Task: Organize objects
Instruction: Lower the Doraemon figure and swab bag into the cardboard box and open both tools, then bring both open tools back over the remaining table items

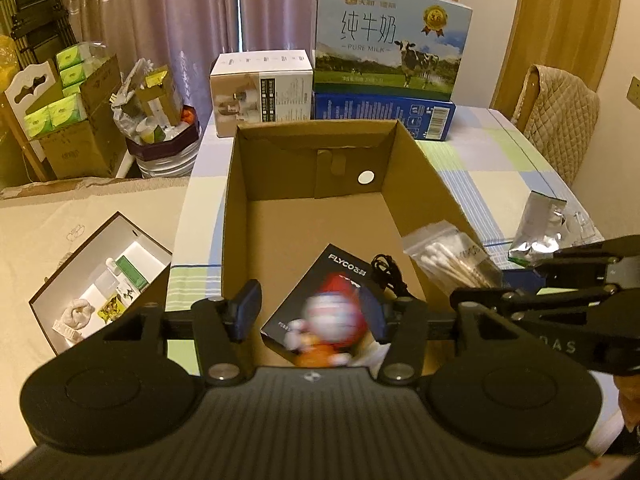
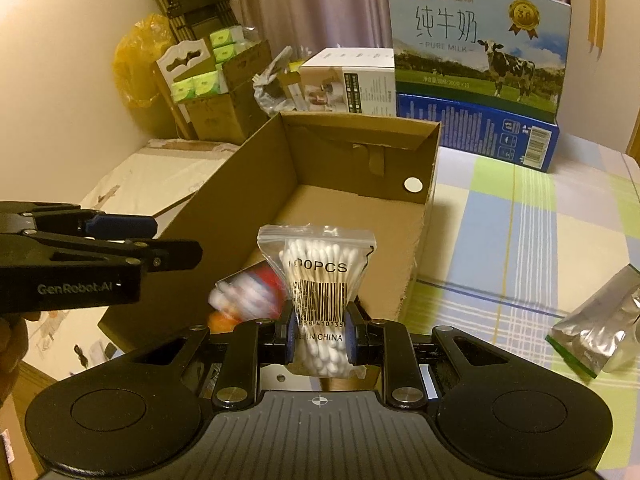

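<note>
Looking along the left gripper (image 1: 316, 312), its jaws stand apart with a blurred toy (image 1: 328, 328) loose between them above the box (image 1: 304, 216) floor's near edge; it may bounce off the booklet (image 1: 320, 280).

Right view: the right gripper (image 2: 318, 330) pinches a swab bag (image 2: 320, 276) over the box's near wall; letting go early could drop it outside.

Mauve, softly pleated curtains (image 1: 160, 20) hang across the back of the room, dim daylight showing at their parting. Plain cream walls (image 2: 60, 80) stand either side. The counter (image 1: 500, 152) wears a checked cloth of pale green, blue and white. A chair with a quilted beige cover (image 1: 560, 108) stands at its far side, before what may be a wooden door (image 1: 568, 20).
</note>
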### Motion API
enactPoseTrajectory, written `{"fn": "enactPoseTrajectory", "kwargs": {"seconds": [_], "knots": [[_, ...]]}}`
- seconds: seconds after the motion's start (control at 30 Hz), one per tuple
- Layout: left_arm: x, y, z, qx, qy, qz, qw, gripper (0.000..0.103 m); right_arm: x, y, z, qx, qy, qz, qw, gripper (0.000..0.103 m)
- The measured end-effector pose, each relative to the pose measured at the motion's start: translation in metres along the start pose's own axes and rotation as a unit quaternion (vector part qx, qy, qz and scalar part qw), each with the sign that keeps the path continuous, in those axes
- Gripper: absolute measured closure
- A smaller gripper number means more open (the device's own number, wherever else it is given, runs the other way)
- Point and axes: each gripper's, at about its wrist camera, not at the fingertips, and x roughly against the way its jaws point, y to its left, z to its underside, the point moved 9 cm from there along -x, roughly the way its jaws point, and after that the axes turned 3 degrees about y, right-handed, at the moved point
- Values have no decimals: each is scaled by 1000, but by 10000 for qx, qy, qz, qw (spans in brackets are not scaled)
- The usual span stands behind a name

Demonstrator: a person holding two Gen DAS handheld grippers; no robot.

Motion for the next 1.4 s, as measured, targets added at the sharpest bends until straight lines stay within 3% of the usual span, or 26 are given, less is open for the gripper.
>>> {"fn": "enactPoseTrajectory", "kwargs": {"seconds": [0.63,0.67,0.73,0.77,1.4], "knots": [[12,8,4,128,-87,-2,9999,54,1,9,-3,41,-82,43,9999,81],[13,8,4,128,-87,-3,9999,54,1,10,-3,61,-107,45,9999,78],[14,9,4,133,-95,-15,9999,54,2,10,-3,113,-201,97,9997,51],[14,10,5,138,-96,-19,9999,53,3,11,-4,117,-241,83,9996,48],[33,6,8,188,-172,-46,9997,51,30,8,1,111,-315,130,9994,47]]}}
